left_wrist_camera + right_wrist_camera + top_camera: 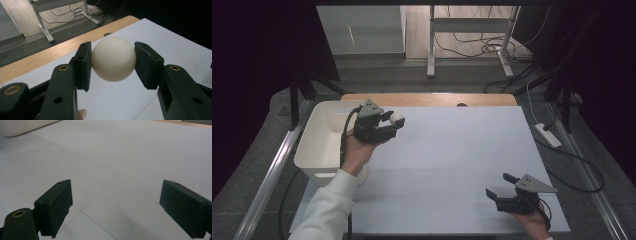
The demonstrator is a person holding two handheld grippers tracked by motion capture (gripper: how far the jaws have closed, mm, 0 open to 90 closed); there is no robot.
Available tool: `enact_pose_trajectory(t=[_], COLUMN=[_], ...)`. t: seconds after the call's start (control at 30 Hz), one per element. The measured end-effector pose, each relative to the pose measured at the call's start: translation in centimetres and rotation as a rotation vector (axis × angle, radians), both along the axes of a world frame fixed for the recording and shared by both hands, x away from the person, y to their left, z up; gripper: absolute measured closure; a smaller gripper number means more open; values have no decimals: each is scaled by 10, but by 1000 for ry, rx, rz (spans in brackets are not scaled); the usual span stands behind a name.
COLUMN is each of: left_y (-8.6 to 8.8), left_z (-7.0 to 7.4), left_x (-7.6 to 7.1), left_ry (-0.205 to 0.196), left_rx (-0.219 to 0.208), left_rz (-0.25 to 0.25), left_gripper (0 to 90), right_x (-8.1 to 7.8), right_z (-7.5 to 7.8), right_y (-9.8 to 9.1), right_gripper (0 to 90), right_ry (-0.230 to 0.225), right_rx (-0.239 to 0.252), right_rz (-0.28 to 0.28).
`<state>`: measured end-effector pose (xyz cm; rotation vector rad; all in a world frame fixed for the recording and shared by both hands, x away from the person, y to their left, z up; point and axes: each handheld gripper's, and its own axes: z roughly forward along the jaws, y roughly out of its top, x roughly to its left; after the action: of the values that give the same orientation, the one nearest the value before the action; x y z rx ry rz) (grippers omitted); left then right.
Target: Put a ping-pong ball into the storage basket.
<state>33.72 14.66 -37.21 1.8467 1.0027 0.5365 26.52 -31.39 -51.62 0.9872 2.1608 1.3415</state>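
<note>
Two matte black jaws of the left gripper clamp a smooth, cream-white round ball, held above the pale grey tabletop. A white rectangular plastic bin sits just behind the gripper. The right gripper, well apart, stands wide open and empty.

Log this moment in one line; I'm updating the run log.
left claw: shut on smooth cream-white ball | right claw: open, empty

Ball held between left gripper pads, just right of bin at table's left edge; right gripper well right of bin, nearer.
</note>
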Motion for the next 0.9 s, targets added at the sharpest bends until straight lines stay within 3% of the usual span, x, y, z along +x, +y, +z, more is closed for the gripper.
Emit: enact_pose_trajectory(t=[0.9], left_y=[43], left_z=[7], left_x=[-9], left_ry=[-10], left_rx=[10], left_rz=[98], left_gripper=[506], right_x=[0], right_z=[0], right_y=[-1], right_gripper=[112], right_ry=[0], right_rx=[6], right_rz=[-5])
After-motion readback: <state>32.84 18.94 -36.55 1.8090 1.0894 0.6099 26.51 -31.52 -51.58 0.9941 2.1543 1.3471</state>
